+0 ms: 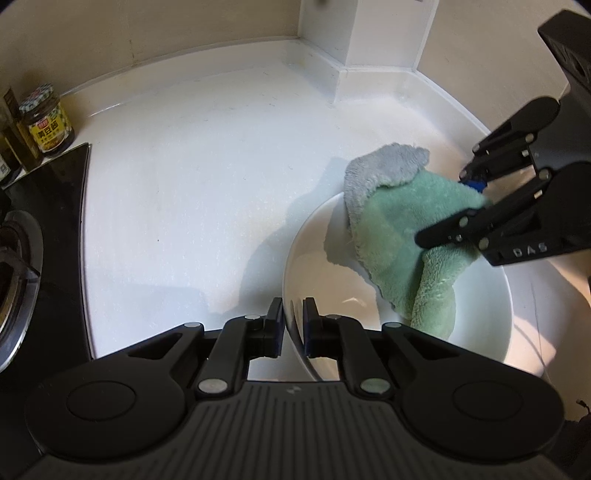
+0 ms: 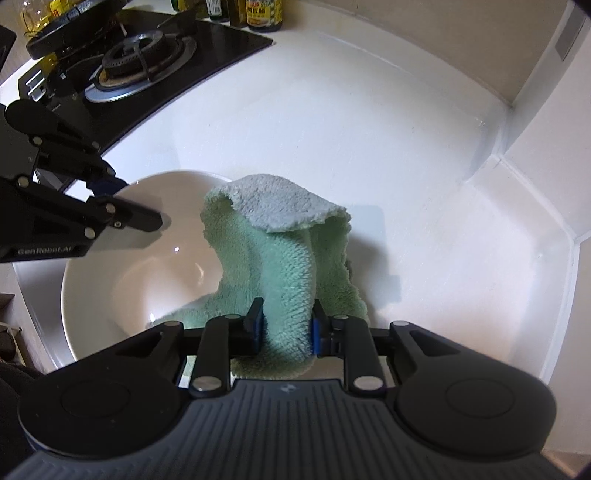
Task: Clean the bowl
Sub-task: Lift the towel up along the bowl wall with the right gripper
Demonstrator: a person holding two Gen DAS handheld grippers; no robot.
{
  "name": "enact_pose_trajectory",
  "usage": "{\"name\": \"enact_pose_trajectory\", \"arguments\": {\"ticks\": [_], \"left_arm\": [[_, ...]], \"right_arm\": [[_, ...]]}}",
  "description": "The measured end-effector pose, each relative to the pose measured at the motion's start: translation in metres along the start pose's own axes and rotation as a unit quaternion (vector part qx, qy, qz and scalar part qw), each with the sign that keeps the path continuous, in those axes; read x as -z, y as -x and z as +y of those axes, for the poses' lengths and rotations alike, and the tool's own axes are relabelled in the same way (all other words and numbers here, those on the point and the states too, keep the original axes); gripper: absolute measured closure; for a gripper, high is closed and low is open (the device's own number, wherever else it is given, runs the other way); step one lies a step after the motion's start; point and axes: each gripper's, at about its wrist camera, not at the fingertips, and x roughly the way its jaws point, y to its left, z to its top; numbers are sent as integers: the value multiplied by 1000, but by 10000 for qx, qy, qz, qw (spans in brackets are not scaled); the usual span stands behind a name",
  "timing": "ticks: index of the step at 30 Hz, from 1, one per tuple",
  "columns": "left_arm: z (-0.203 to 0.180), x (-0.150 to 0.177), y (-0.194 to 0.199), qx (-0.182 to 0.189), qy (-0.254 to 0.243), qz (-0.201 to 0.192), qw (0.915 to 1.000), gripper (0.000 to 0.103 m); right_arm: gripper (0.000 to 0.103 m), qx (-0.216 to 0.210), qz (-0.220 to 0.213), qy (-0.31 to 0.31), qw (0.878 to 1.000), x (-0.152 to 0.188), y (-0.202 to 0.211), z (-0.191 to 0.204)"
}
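A white bowl (image 1: 476, 343) (image 2: 122, 266) rests on the white counter. My left gripper (image 1: 293, 325) is shut on the bowl's near rim, one pad inside and one outside; in the right wrist view it comes in from the left (image 2: 110, 199). A green and grey fluffy cloth (image 1: 402, 236) (image 2: 280, 258) drapes over the bowl's far rim and down into it. My right gripper (image 2: 286, 328) is shut on a thick fold of the cloth, its blue pads pressing both sides; the left wrist view shows it at the right (image 1: 469, 199).
A black gas hob with a burner (image 2: 136, 62) (image 1: 14, 258) lies left of the bowl. Jars and bottles (image 1: 46, 118) (image 2: 264, 14) stand by the wall behind it. A white wall corner post (image 1: 376, 40) rises at the back.
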Motion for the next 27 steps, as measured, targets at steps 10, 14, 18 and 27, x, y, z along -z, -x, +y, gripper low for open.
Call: {"name": "enact_pose_trajectory", "arguments": {"ticks": [10,14,18,27], "left_arm": [[4,5,1,13,203,-80,9998,93],[5,5,-1,39,335,-80,9994,93],[4,9,2,81,402,-55,9991,91],[-8,11,1,-180,-71,-159,9997,91]], "right_arm": [[79,334,-842,-256,9956,6,35,-2],[79,-2,-976,-633,9932,15,39,-8],[79,20,-1134,-741,9908,19,48,-10],[89,219,-689,112,9973,-5,13,10]]}}
